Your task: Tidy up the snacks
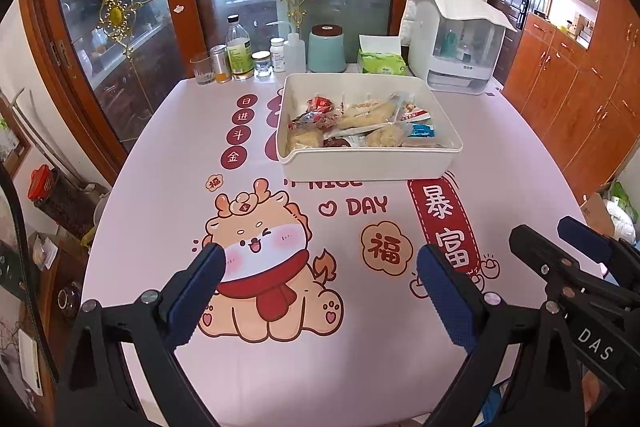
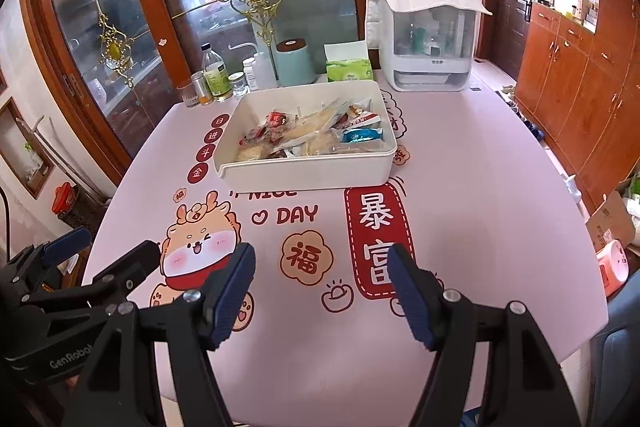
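A white rectangular tray [image 1: 366,165] [image 2: 304,177] stands on the far half of the pink printed table. Several wrapped snacks [image 1: 360,123] [image 2: 316,135] lie piled inside it, among them red packets, pale bread-like packs and a blue one. My left gripper [image 1: 320,259] hangs open over the cartoon dragon print near the front of the table, nothing between its blue pads. My right gripper [image 2: 322,261] is open too, empty, above the red banner print. Each gripper shows at the edge of the other's view, the right gripper [image 1: 560,235] and the left gripper [image 2: 116,247]. Both are well short of the tray.
Behind the tray stand several bottles and jars [image 1: 240,55], a teal canister [image 1: 327,47], a green tissue pack [image 1: 380,61] and a white lidded appliance [image 1: 456,39]. Glass cabinet doors rise behind the table. Wooden cupboards [image 2: 580,83] line the right; a cardboard box [image 2: 612,219] sits on the floor.
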`<action>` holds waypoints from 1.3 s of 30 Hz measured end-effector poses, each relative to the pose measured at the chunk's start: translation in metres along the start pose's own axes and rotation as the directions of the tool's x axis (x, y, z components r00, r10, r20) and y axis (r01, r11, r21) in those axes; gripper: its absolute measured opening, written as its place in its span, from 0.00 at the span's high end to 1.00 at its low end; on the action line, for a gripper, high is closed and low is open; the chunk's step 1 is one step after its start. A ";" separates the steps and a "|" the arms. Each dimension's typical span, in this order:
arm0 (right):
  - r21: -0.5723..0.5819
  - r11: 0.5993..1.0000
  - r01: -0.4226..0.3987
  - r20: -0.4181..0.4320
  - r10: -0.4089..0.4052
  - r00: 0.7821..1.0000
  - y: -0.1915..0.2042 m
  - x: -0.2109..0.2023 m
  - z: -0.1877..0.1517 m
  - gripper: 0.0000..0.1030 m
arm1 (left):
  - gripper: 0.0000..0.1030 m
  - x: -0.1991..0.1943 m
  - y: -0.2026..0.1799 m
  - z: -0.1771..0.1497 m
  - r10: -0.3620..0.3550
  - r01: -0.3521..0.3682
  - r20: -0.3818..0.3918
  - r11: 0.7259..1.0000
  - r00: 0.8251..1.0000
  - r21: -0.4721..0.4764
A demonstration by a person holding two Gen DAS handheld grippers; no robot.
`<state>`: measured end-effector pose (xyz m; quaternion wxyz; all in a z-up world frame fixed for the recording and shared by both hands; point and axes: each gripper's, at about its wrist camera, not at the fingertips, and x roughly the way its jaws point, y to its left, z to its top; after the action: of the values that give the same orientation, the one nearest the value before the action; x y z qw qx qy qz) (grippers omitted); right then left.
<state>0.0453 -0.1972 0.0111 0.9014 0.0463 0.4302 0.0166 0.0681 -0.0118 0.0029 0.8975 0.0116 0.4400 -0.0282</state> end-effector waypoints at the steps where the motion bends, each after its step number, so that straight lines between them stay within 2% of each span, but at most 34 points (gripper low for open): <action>1: -0.004 1.000 0.003 0.002 -0.003 1.000 0.000 0.000 0.000 0.33 | 0.07 0.000 0.000 0.000 -0.001 0.001 0.000 1.000 1.000 -0.002; 16: -0.019 1.000 -0.006 0.009 0.006 1.000 0.002 0.001 0.002 0.33 | 0.07 0.009 0.001 0.002 0.011 -0.011 -0.030 1.000 0.999 -0.009; 39: -0.011 1.000 -0.016 0.014 0.017 1.000 0.001 0.006 0.003 0.33 | 0.07 0.014 -0.002 0.002 0.022 -0.022 -0.032 1.000 0.999 -0.004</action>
<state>0.0513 -0.1955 0.0078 0.9044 0.0451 0.4234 0.0259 0.0779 -0.0140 -0.0065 0.8907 0.0150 0.4540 -0.0175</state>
